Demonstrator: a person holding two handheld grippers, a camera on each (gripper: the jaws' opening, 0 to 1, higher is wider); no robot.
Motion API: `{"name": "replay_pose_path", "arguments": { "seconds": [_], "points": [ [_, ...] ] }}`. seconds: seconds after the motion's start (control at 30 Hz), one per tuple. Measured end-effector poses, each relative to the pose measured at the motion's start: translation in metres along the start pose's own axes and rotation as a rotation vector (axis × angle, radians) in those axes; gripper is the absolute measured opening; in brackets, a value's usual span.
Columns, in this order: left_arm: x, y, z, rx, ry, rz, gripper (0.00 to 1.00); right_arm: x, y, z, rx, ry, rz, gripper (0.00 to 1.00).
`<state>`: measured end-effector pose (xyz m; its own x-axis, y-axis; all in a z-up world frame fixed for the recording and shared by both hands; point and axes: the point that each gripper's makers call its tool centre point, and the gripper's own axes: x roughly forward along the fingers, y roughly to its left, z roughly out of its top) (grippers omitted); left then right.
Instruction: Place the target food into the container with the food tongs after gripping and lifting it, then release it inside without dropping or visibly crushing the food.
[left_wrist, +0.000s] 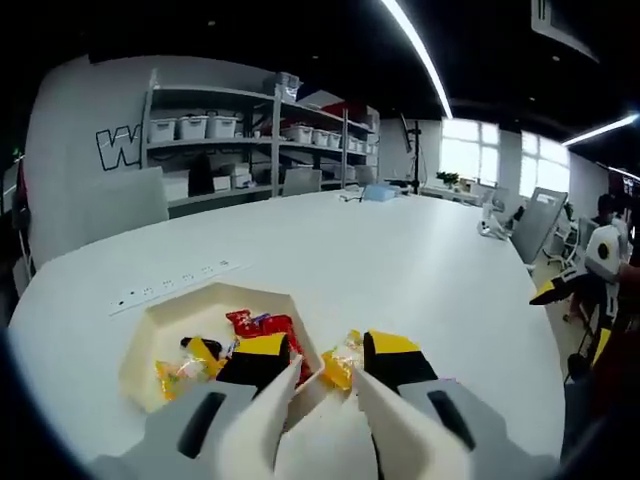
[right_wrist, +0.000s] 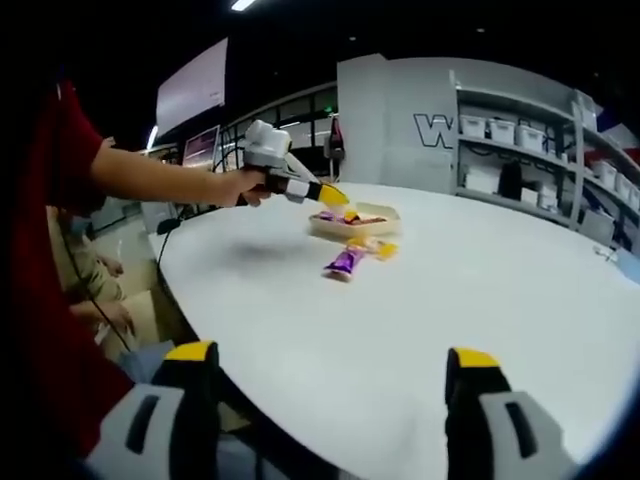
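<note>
— How does the left claw (left_wrist: 330, 365) stand?

— Its jaws are a small gap apart, tips angled down and forward. In the right gripper view the same claw (right_wrist: 335, 197) is far off, held by a hand (right_wrist: 250, 186) on a bare forearm stretched out from a red sleeve at the left.

— And the right claw (right_wrist: 335, 385)?

— Jaws spread wide, gripping nothing, low at the near edge.

Cream hexagonal container (left_wrist: 150, 345) on white table holds red & yellow snack packs (left_wrist: 262, 327); yellow pack (left_wrist: 340, 368) just outside rim; purple pack (right_wrist: 343, 262) nearby.
</note>
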<state>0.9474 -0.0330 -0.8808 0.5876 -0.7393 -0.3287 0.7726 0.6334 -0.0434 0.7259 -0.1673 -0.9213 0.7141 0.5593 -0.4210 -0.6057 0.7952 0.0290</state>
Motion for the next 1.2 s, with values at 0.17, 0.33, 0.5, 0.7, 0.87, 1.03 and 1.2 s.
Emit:
{"name": "replay_pose_path", "arguments": {
  "seconds": [0.17, 0.33, 0.5, 0.7, 0.87, 1.03, 1.2],
  "points": [
    [0.007, -0.018, -0.005, 0.016, 0.015, -0.043, 0.27, -0.002, 0.004, 0.001, -0.002, -0.002, 0.002, 0.93],
    [0.013, -0.036, -0.013, 0.026, 0.045, -0.095, 0.28, -0.003, 0.005, 0.003, -0.006, -0.007, 0.002, 0.93],
    [0.020, -0.046, -0.029, 0.033, 0.082, -0.128, 0.28, -0.003, 0.007, 0.003, -0.008, -0.004, 0.005, 0.93],
    [0.019, -0.054, -0.037, 0.006, 0.121, -0.168, 0.28, -0.005, 0.005, 0.005, -0.005, -0.014, 0.001, 0.93],
    [0.012, -0.055, -0.039, -0.002, 0.124, -0.169, 0.27, -0.006, 0.008, 0.009, -0.001, -0.026, 0.012, 0.93],
    [-0.002, -0.052, -0.044, -0.023, 0.133, -0.148, 0.27, -0.003, 0.007, 0.007, -0.033, -0.016, 0.001, 0.94],
    [-0.013, -0.045, -0.048, -0.048, 0.140, -0.128, 0.27, 0.000, 0.011, 0.003, -0.042, -0.001, 0.013, 0.94]
  ]
}}
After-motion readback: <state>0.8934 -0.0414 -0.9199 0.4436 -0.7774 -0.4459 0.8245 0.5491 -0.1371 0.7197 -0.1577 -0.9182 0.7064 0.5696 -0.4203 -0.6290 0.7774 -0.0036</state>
